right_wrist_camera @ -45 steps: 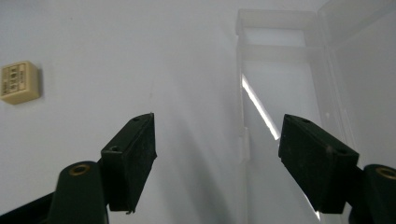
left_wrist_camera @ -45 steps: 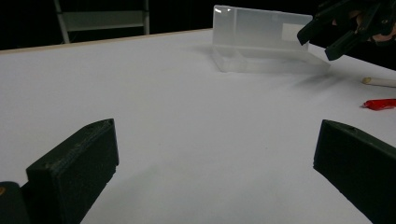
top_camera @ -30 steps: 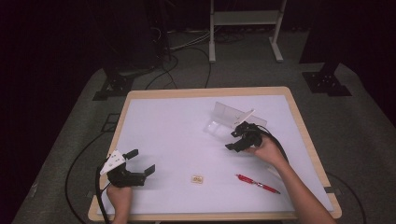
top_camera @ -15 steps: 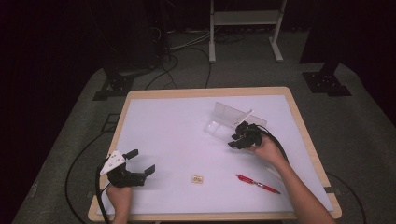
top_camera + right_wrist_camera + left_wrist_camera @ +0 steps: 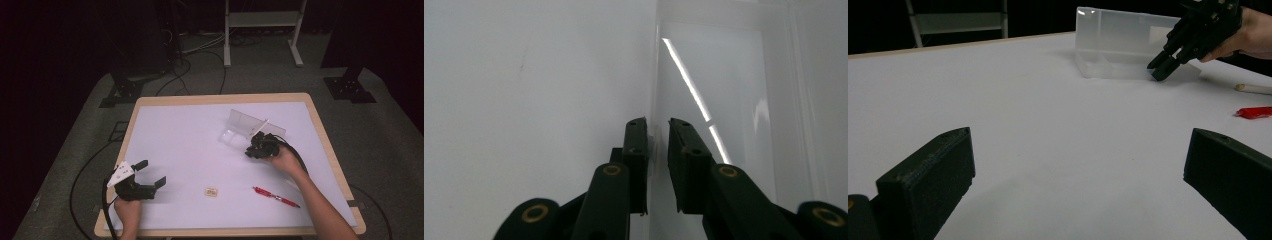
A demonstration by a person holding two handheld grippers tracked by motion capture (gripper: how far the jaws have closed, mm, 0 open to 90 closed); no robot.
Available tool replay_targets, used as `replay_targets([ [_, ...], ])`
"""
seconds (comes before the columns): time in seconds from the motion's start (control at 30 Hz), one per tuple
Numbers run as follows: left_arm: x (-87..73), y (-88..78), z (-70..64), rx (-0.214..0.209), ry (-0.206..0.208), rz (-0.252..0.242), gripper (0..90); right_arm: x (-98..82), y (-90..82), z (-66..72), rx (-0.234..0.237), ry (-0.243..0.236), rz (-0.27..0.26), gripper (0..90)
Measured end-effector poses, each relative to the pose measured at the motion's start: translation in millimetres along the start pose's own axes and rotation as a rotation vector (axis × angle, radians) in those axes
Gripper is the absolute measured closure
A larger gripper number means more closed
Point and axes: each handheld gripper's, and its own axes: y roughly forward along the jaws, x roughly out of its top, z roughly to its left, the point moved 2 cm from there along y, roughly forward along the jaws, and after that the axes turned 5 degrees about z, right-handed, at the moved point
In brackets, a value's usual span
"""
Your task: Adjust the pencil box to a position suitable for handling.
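A clear plastic box (image 5: 250,127) lies open on the white table (image 5: 190,135), right of centre, its lid standing up behind the tray. My right gripper (image 5: 249,153) sits at the tray's near corner. In the right gripper view its jaws (image 5: 659,142) stand narrow, one on each side of the box's thin wall (image 5: 655,90), pinching it. In the left gripper view the box (image 5: 1118,45) and the right gripper (image 5: 1158,72) show far off. My left gripper (image 5: 151,172) rests at the front left, open with nothing between its jaws (image 5: 1078,170).
A red pen (image 5: 276,196) lies near the front right, below the right forearm, and shows in the left gripper view too (image 5: 1254,112). A small tan block (image 5: 211,192) sits front centre. A pale stick (image 5: 1253,88) lies near the pen. Cables trail off both grippers.
The right gripper has shifted slightly at the box's corner. The left gripper has stayed put.
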Motion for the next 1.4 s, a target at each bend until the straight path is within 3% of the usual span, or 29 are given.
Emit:
replay_targets([
  [0.23,0.0,0.0,0.0,0.000,0.000,0.001,0.0,1.2,0.3,1.5,-0.004,-0.027,0.003,83.7],
  [1.0,0.0,0.3,0.2,0.000,-0.003,0.000,0.0,5.4,-7.7,7.0,-0.062,-0.087,-0.009,84.8],
  [1.13,0.0,0.4,0.2,0.000,-0.004,0.000,0.0,9.4,-12.9,12.8,-0.072,-0.124,-0.019,84.8],
  [1.4,0.0,0.5,0.0,0.001,-0.001,0.004,0.0,16.7,-24.7,32.0,-0.037,-0.185,-0.050,84.7],
])
